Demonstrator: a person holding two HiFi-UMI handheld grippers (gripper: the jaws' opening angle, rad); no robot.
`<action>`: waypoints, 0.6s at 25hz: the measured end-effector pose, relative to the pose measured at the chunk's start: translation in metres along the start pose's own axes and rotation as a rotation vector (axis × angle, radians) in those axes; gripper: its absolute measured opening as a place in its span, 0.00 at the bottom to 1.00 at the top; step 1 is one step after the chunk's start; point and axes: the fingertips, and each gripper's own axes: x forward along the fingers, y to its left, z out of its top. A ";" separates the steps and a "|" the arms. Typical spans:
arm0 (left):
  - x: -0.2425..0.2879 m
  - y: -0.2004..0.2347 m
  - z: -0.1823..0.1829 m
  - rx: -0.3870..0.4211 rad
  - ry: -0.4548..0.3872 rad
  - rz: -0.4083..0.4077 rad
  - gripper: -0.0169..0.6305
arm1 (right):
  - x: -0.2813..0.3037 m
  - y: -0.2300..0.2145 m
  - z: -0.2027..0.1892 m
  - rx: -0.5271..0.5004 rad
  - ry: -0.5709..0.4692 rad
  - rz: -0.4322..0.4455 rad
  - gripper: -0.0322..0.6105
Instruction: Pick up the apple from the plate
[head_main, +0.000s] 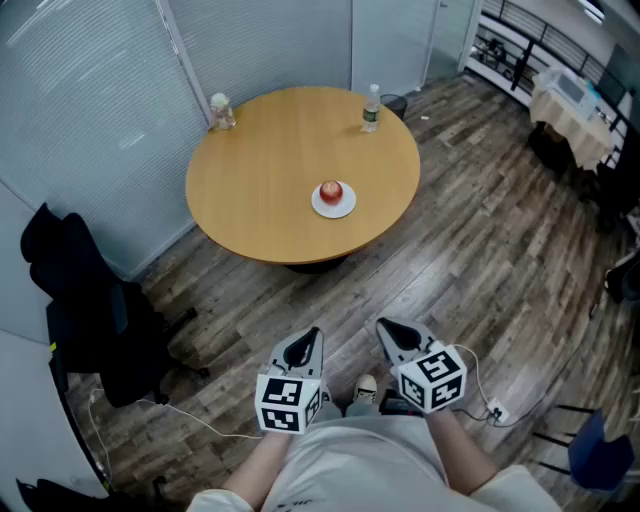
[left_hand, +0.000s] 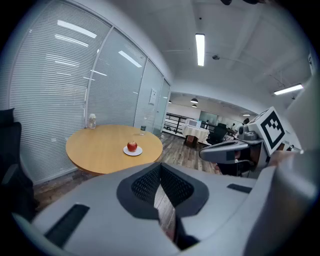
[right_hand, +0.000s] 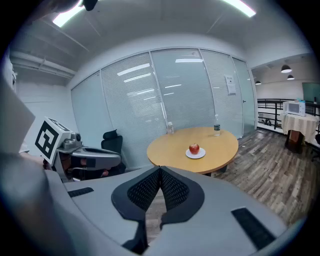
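A red apple (head_main: 331, 190) sits on a small white plate (head_main: 334, 207) on a round wooden table (head_main: 260, 180), right of its middle. It also shows in the left gripper view as the apple (left_hand: 132, 146) and in the right gripper view as the apple (right_hand: 194, 148), far off. My left gripper (head_main: 307, 338) and right gripper (head_main: 390, 331) hang side by side over the floor, well short of the table. Both are shut, pads together, with nothing between them.
A small jar (head_main: 221, 110) and a water bottle (head_main: 371, 108) stand at the table's far edge. A black office chair (head_main: 85, 320) stands at the left by the glass wall. A cable and power strip (head_main: 493, 411) lie on the wood floor at the right.
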 end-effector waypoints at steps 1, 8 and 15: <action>0.000 0.000 0.000 -0.001 0.001 -0.001 0.03 | 0.000 0.000 0.000 -0.001 0.001 0.000 0.10; 0.003 0.000 0.006 0.004 -0.001 -0.010 0.03 | 0.001 -0.001 0.001 -0.006 0.001 -0.010 0.10; 0.002 0.006 0.006 0.005 -0.002 -0.019 0.03 | 0.002 -0.006 0.005 0.016 -0.022 -0.052 0.10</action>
